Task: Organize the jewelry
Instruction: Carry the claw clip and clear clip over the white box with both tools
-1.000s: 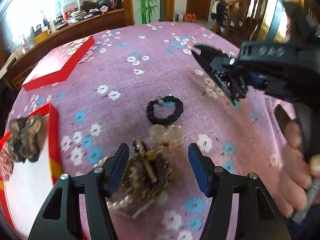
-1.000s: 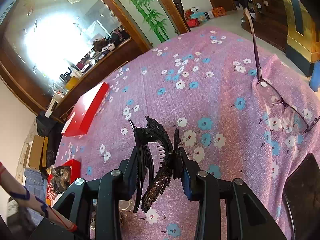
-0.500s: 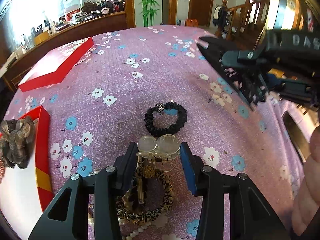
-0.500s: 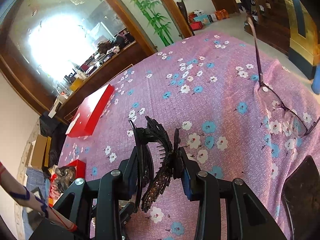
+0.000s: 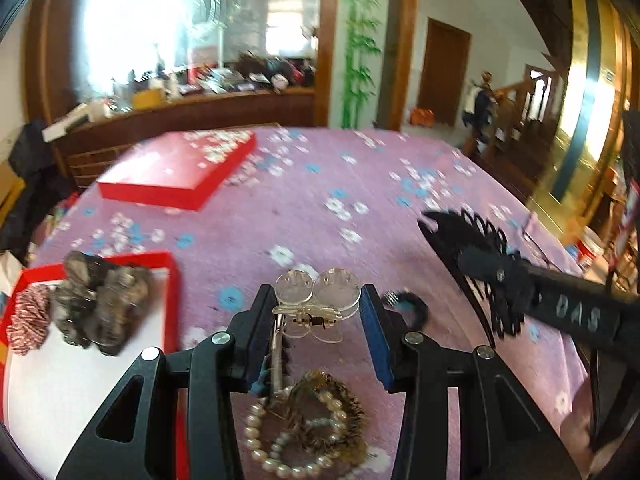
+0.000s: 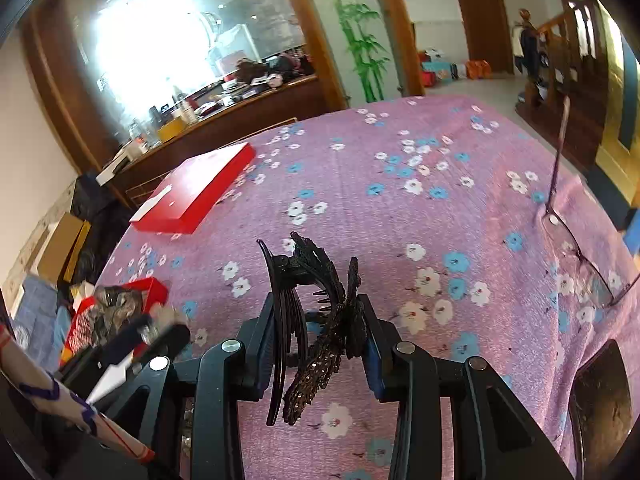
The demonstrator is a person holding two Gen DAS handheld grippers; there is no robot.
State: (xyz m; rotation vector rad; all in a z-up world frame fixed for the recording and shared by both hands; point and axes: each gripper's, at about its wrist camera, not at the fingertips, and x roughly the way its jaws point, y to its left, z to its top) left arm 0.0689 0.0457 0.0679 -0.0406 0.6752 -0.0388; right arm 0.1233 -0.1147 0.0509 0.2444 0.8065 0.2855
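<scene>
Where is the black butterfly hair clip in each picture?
Left wrist view: black hair clip at right, held in the right tool.
Right wrist view: bottom center, held between that tool's fingers.
Shared landmark: flat red box, far left on the tablecloth.

**Gripper hardware and visible arm**

Left black plastic two-finger gripper (image 5: 318, 316): blue pads (image 5: 374, 344) on the inner finger faces, silver round screws on the angular linkage arms, triangular cut-outs in the side links. Right black plastic two-finger gripper (image 6: 320, 332): same build, blue pads, silver screws; in the left wrist view its body shows raised "DAS" lettering. Left of the right gripper's linkage, a pale sleeve with blue and red line pattern (image 6: 60, 404).
</scene>
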